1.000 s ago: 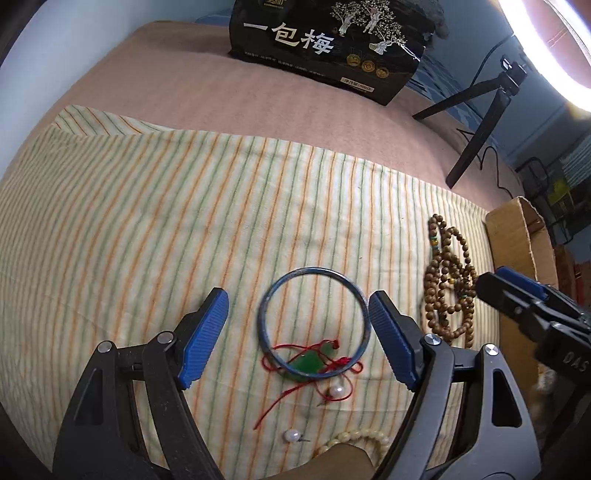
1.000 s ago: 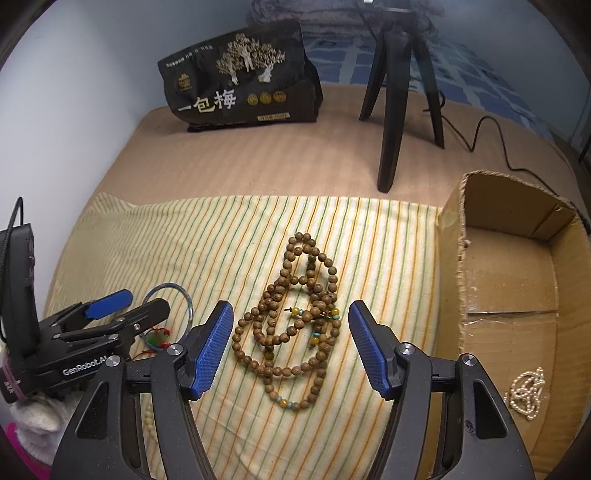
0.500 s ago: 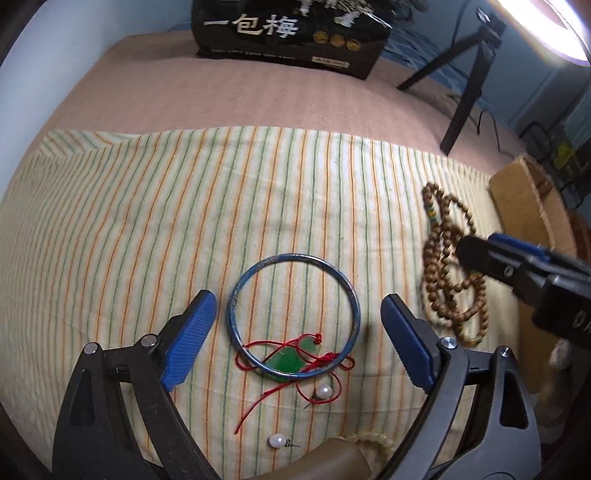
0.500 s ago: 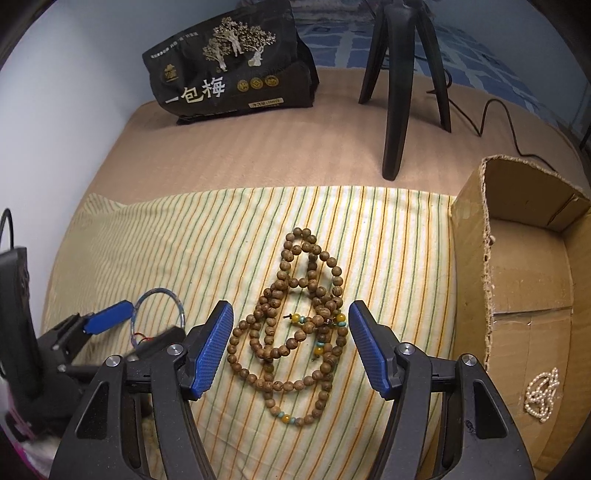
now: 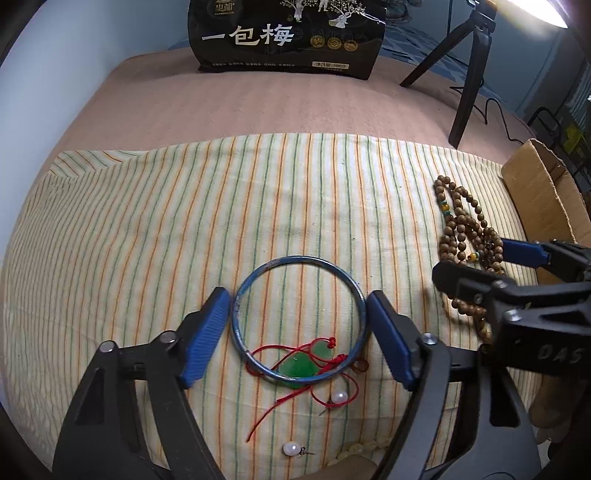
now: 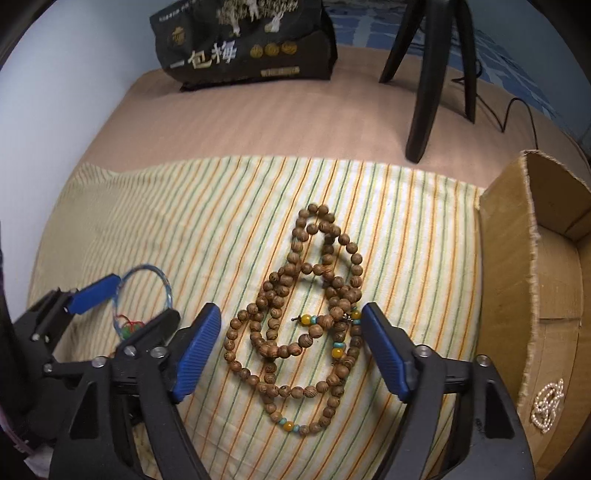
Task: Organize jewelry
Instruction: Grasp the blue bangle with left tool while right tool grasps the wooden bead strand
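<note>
A blue bangle (image 5: pixel 299 321) lies on the striped cloth (image 5: pixel 184 229), over a green jade pendant (image 5: pixel 297 365) on red cord. My left gripper (image 5: pixel 297 326) is open, its blue pads on either side of the bangle, very close to its rim. A coiled string of brown wooden beads (image 6: pixel 306 317) lies on the cloth; my right gripper (image 6: pixel 291 347) is open and straddles it low over the cloth. The right gripper also shows in the left wrist view (image 5: pixel 517 273), and the left gripper in the right wrist view (image 6: pixel 122 310).
Two loose pearl earrings (image 5: pixel 338 398) (image 5: pixel 290 449) and a pale bead bracelet (image 5: pixel 358 448) lie near the cloth's front edge. A cardboard box (image 6: pixel 517 280) at the right holds a small pearl piece (image 6: pixel 548 404). A black snack bag (image 5: pixel 288 35) and a tripod (image 6: pixel 428 74) stand behind.
My left gripper has moved forward and narrowed, so its pads now flank the bangle closely. My right gripper has come down and forward around the wooden beads.
</note>
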Available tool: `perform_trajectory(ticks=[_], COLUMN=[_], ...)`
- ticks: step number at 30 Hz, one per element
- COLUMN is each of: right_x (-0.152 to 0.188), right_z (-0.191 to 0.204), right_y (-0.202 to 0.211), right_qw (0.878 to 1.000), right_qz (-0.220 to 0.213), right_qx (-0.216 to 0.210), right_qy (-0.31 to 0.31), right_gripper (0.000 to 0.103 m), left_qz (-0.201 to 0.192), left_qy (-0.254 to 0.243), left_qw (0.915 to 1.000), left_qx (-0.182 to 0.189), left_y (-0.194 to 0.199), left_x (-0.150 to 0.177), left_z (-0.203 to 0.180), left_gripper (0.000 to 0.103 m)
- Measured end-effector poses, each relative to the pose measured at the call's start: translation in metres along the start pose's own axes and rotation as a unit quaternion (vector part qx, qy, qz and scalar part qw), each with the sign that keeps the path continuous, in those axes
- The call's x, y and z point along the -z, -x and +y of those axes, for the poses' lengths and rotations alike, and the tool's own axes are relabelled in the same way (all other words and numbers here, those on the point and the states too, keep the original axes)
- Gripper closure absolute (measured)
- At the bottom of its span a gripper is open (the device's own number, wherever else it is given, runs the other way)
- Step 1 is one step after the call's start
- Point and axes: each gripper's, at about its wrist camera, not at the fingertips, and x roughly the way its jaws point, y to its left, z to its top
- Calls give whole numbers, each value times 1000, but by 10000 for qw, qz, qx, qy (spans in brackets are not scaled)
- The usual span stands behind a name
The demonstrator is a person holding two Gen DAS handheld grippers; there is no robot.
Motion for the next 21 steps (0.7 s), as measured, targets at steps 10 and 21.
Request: perform_trajectory(ticks=[10, 21], right_x=[1, 0], right_z=[-1, -1], right_y=[-4, -5], right_qw=[10000, 9999], right_qz=[13, -8], right_qx=[27, 72], right_qy=[30, 74], right_gripper=[24, 24], left_qz=[-64, -113], left_qy=[-61, -194], left_qw=[10000, 9997], left_qx=[44, -42], left_y=[2, 6], left_x=[3, 10], left_z=[0, 0], left_gripper=[28, 28])
